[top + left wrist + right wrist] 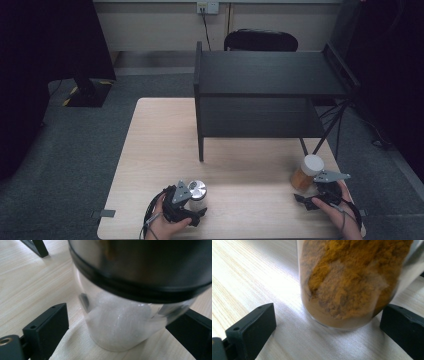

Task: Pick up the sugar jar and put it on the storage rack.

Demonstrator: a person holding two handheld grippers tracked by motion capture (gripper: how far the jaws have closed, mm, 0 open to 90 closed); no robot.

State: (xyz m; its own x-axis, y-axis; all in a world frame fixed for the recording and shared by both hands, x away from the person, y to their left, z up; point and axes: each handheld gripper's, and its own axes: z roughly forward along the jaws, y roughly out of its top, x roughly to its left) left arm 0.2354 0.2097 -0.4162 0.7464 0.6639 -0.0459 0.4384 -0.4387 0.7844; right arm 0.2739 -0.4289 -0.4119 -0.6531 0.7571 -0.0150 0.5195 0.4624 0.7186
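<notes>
Left tool (199, 202): held in the person's left hand (165, 225) at the near left of the desk; its black jaws stand on either side of the jar with white contents, with a gap showing at the left jaw and the right jaw very close to the glass, so it is released, not clamped

Clear glass jar with a silver metal lid and white grainy contents (125, 322): upright on the desk between the left tool's jaws, lid rimmed by a dark band

Right tool (306, 192): held in the person's right hand (336, 207) at the near right of the desk; jaws spread wide around the jar of powder, apart from it on both sides, released

Clear jar with a white lid and orange-brown powder (347, 285): upright on the desk, just in front of the right tool, between its jaws

Light wooden desk (160, 150): carries both jars, well apart from each other

Black two-level shelf (265, 75): stands at the far side of the desk, beyond both jars
</notes>
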